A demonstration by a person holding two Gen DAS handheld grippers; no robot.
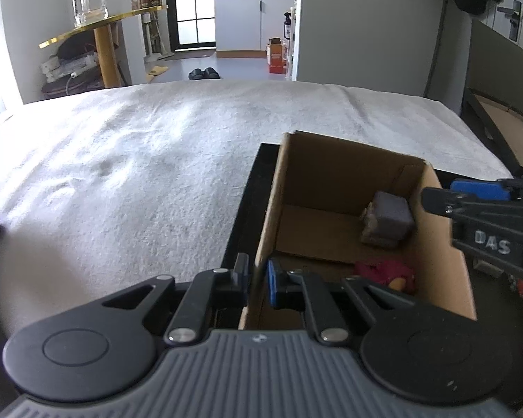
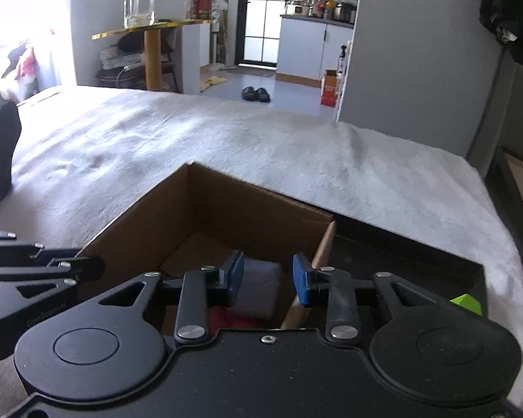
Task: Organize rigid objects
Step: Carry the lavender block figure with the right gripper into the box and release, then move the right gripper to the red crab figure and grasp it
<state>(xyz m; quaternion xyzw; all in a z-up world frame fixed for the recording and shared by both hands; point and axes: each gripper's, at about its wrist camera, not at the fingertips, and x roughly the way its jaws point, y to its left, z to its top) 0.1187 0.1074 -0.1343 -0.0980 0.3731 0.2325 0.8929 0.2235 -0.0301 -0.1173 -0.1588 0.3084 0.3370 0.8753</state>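
An open cardboard box [image 1: 432, 230] stands in a black tray [image 1: 247, 205] on the white-covered bed. Inside it lie a grey block [image 1: 387, 217] and a red object [image 1: 388, 273]. My left gripper [image 1: 256, 278] is shut on the box's left wall, one finger on each side. My right gripper [image 2: 267, 280] is open, straddling the box's right wall [image 2: 322, 244], with the grey block [image 2: 261, 289] and the red object [image 2: 232, 320] below it. A green object [image 2: 465, 304] lies in the tray [image 2: 401, 261] to the right.
The white cover [image 1: 122, 174] spreads left and beyond the box. A flat cardboard piece [image 1: 505, 122] leans beside the bed at right. A gold side table [image 1: 97, 31] with a glass jar stands beyond the bed. A dark garment [image 2: 0, 153] lies at left.
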